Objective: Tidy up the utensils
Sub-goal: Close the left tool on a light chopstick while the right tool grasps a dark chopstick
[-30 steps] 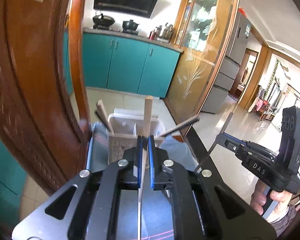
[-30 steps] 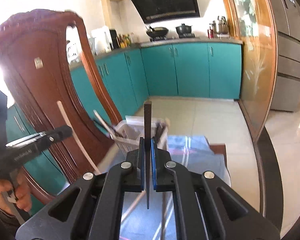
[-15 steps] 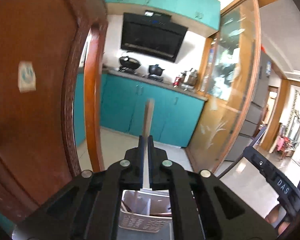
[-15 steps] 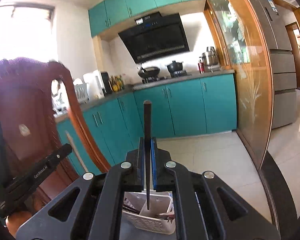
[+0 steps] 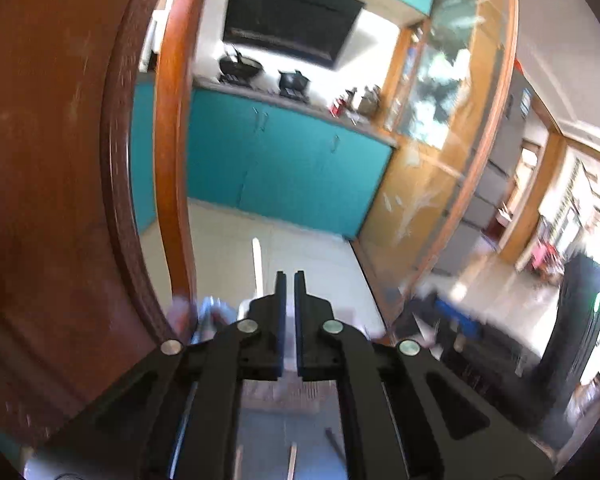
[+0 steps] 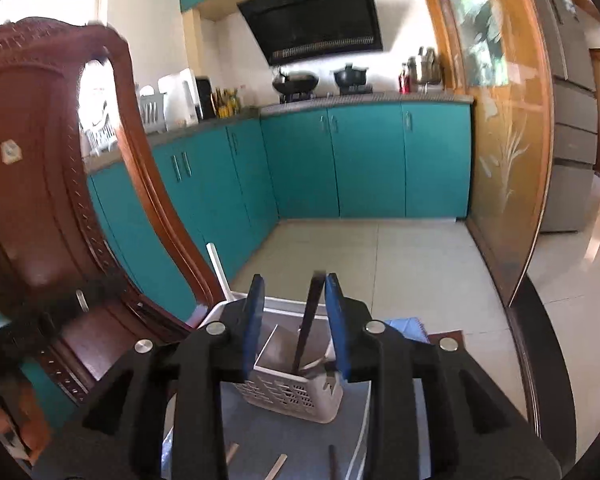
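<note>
Right tongs point(image 6: 294, 312) stand spread wide above the white plastic utensil caddy point(image 6: 296, 388), their blue pads gripping nothing. Between the pads, a dark flat-sided utensil handle point(image 6: 308, 320) leans free with its lower end down inside the caddy, close to the right pad; whether it touches is unclear. The caddy is a rectangular basket with perforated lattice walls and inner dividers, resting on a smooth grey-blue counter point(image 6: 260, 432). A pale stick-like handle point(image 6: 220, 272) rises slanted from the caddy's left rear corner. In front of the caddy, on the counter, lie a dark rod end point(image 6: 332, 460) and a pale wooden stick end point(image 6: 278, 462). Behind the caddy to the right sits a blue cloth point(image 6: 408, 326).

Left tongs point(image 5: 290, 312) show only a narrow slit between the pads, with nothing seen held there. In that blurred view the caddy point(image 5: 288, 392) sits just past and below them, with the pale handle point(image 5: 257, 264) standing upright to the left of the tips.

A carved reddish-brown wooden chair back point(image 6: 40, 184) curves up left of the caddy. Teal cabinets point(image 6: 364, 160) run along the far wall.
</note>
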`<state>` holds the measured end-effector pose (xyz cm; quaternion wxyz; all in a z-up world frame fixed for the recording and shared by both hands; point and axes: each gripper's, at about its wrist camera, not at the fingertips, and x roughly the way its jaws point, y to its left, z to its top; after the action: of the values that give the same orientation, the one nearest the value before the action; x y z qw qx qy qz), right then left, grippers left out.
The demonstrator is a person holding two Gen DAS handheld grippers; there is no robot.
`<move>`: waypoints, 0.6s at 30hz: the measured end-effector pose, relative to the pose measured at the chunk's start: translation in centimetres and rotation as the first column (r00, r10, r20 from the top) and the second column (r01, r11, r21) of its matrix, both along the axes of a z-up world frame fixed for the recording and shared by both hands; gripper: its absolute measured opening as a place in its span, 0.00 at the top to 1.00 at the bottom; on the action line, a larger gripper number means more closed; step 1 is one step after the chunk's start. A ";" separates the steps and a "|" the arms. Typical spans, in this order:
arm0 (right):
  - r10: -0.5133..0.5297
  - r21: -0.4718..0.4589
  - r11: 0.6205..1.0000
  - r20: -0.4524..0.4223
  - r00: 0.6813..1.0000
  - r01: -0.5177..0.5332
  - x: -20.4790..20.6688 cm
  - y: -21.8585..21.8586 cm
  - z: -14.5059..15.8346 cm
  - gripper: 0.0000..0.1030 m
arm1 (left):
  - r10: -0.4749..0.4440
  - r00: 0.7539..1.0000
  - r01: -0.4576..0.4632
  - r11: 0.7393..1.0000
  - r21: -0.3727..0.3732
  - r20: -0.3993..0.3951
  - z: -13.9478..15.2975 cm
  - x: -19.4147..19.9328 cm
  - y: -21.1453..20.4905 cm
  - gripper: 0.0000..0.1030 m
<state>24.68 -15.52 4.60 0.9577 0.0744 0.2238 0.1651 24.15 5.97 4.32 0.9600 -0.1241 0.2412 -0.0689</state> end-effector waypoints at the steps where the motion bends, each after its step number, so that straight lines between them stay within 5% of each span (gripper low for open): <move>1: 0.003 0.019 1.000 0.045 0.999 -0.004 -1.4 -0.7 0.5 0.69 | -0.019 1.000 0.020 1.000 0.008 -0.021 -0.6 -0.5 -0.1 0.97; 6: 0.033 0.016 0.999 0.086 0.996 -0.034 -7.1 -3.5 0.7 0.67 | -0.076 0.970 0.103 0.989 0.109 -0.230 -5.8 -3.2 -1.8 0.92; 10: 0.066 -0.065 0.995 -0.137 0.988 -0.075 -7.4 -3.8 -4.4 0.67 | -0.061 0.906 0.179 0.952 0.248 -0.420 -13.4 -3.6 -4.3 0.79; 14: 0.035 -0.223 0.962 -0.474 0.880 -0.159 -5.0 -1.4 -14.4 0.67 | -0.031 0.834 0.183 0.958 0.223 -0.551 -19.0 -2.7 -4.4 0.76; 18: 0.021 -0.193 0.968 -0.583 0.813 -0.163 -3.7 -0.8 -18.7 0.67 | -0.009 0.792 0.168 0.965 0.203 -0.611 -21.9 -1.9 -4.1 0.69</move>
<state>21.00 -16.30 -14.13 0.8377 -0.0033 0.5240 0.1537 22.27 1.90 -17.54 0.8361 -0.0080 0.5471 -0.0405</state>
